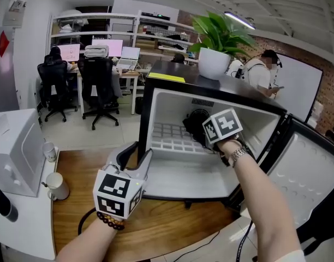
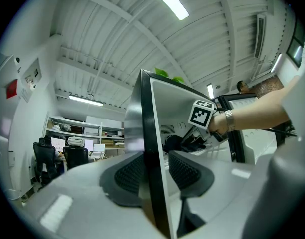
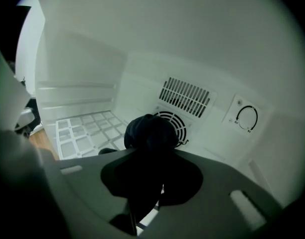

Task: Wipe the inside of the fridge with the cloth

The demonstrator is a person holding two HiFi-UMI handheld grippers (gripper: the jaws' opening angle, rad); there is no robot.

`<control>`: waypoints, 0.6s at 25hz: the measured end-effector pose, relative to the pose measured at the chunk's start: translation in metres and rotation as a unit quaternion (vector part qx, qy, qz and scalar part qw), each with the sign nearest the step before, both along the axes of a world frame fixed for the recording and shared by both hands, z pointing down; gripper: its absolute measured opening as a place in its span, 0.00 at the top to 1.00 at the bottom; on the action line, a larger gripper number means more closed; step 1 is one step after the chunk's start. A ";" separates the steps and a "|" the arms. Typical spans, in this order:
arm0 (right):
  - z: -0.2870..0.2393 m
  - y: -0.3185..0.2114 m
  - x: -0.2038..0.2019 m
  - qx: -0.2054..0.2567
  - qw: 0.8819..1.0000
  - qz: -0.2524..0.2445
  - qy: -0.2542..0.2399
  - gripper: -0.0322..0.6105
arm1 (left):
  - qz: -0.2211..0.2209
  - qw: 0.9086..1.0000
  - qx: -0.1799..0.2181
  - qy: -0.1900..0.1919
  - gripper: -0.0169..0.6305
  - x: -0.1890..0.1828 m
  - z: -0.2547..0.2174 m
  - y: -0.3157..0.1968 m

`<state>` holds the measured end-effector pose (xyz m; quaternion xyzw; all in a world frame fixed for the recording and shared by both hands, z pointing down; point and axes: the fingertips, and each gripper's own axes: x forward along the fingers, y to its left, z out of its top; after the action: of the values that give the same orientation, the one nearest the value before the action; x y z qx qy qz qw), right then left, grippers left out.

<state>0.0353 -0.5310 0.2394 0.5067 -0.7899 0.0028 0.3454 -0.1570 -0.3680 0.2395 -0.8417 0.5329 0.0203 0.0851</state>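
The head camera looks forward and steeply down from above the wooden tabletop [image 1: 172, 222] into the small black-framed, white-lined fridge [image 1: 147, 119], from moderate range; the camera on the left gripper [image 1: 137, 158] sits low behind its jaws, hard against the fridge's left wall edge, facing roughly level into the cabinet and the office beyond; the camera on the right gripper [image 1: 202, 132] is deep inside, near the back wall, angled down past the dark bunched cloth [image 3: 150, 133] toward the white grid shelf [image 3: 87, 131]; the head and left gripper views share the right gripper's marker cube; the head and right gripper views share the shelf and cloth.
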 end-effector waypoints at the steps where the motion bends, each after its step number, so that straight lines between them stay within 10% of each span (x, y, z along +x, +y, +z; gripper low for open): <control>1: 0.000 0.000 0.006 0.002 1.000 0.005 0.006 0.83 | 0.000 1.000 0.000 0.000 0.73 0.000 0.000 0.000; 15: 0.003 0.001 0.083 -0.005 0.996 0.089 -0.001 0.84 | -0.003 1.000 0.001 0.001 0.73 0.000 0.000 0.000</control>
<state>0.1180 -0.5304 0.2427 0.5729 -0.7420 0.0377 0.3460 -0.1565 -0.3681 0.2395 -0.8402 0.5352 0.0209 0.0855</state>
